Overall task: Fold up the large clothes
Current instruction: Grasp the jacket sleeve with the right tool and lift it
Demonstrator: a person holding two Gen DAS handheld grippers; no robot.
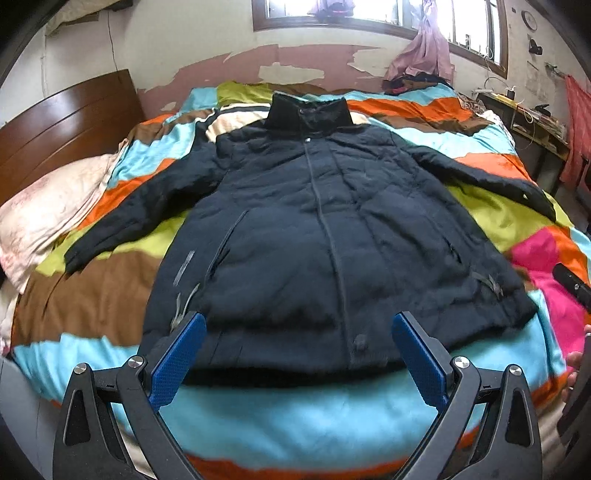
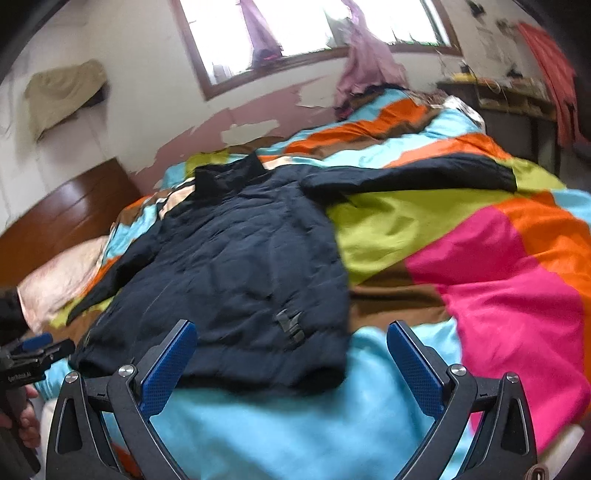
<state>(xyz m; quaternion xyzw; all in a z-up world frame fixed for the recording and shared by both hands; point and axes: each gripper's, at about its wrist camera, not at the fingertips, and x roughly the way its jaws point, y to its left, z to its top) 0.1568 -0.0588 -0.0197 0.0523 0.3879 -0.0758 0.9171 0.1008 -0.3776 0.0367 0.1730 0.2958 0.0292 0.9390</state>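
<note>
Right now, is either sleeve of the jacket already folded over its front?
No, both sleeves of the jacket lie spread out sideways on the quilt.

Home bedroom: bed (image 1: 92, 295) wearing a multicoloured quilt, wooden headboard (image 1: 66, 122) standing at 9 o'clock, pillow (image 1: 44, 214) lying below it, window (image 1: 369, 14) glowing at 12 o'clock, paint peeling beneath.
</note>
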